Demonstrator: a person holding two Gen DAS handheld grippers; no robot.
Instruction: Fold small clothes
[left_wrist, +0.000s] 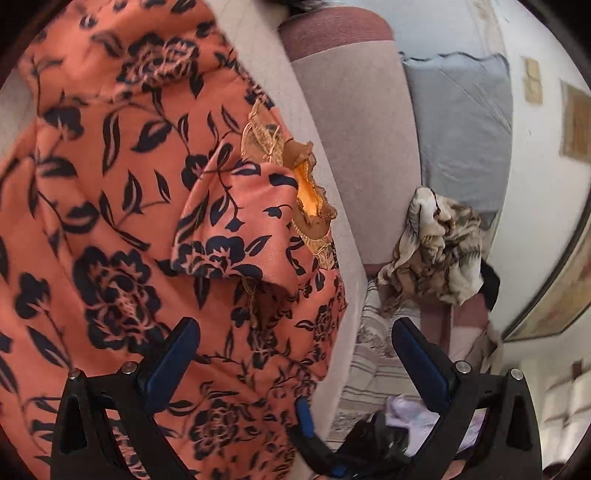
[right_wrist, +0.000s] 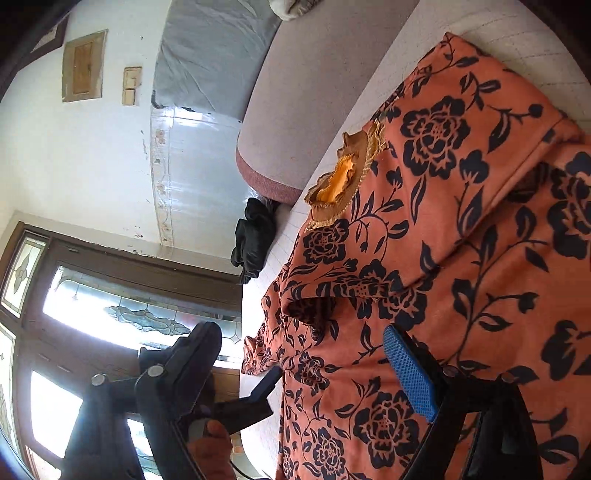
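Note:
An orange garment (left_wrist: 122, 206) with a dark floral print lies spread on the pale bed sheet (left_wrist: 255, 55), its gold lace collar (left_wrist: 303, 184) at the edge. My left gripper (left_wrist: 295, 339) is open, its jaws wide apart above the garment's lower edge, holding nothing. In the right wrist view the same garment (right_wrist: 480, 280) and collar (right_wrist: 343, 181) show. My right gripper (right_wrist: 301, 341) is open just above the garment's folded edge, its blue pad (right_wrist: 410, 373) over the cloth, holding nothing.
A beige patterned garment (left_wrist: 436, 247) lies crumpled beside a grey pillow (left_wrist: 461, 125) and a mauve cushion (left_wrist: 354, 140). A striped cloth (left_wrist: 376, 354) and lilac clothes (left_wrist: 410, 413) lie below. A black garment (right_wrist: 255, 236) sits at the bed edge near a window (right_wrist: 110, 302).

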